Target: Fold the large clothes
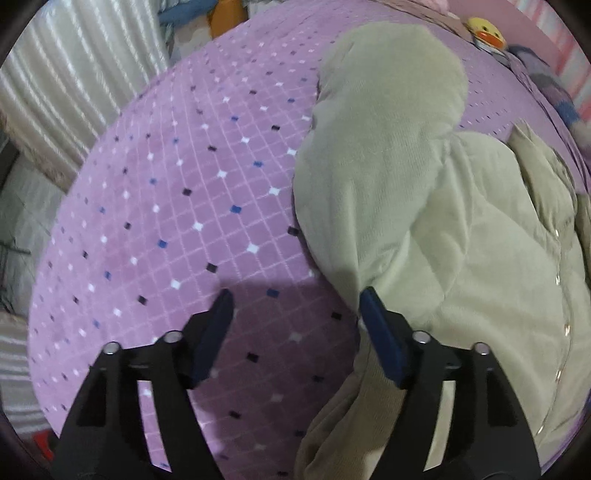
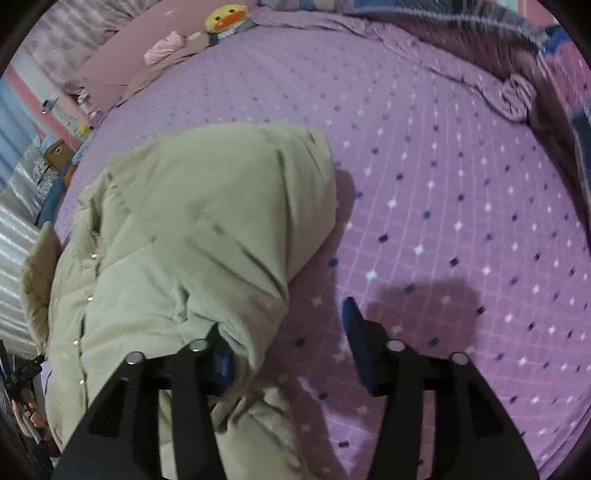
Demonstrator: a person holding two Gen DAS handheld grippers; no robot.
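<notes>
A pale beige padded jacket (image 1: 461,240) with a row of snap buttons lies on the purple checked bedspread (image 1: 166,203). One sleeve (image 1: 388,110) stretches away across the bed. My left gripper (image 1: 295,299) hangs open above the jacket's left edge; its right finger is over the fabric, its left finger over bare bedspread. In the right wrist view the jacket (image 2: 207,221) fills the left half, with a sleeve folded over the body. My right gripper (image 2: 284,321) is open at the jacket's right edge, a fold of fabric partly hiding its left finger, the right finger over the bedspread (image 2: 443,184).
A yellow duck plush (image 2: 225,18) and a pink soft item (image 2: 164,48) lie near the head of the bed. A bunched blanket (image 2: 517,96) runs along the far right edge. A pale curtain (image 1: 74,74) hangs beside the bed on the left.
</notes>
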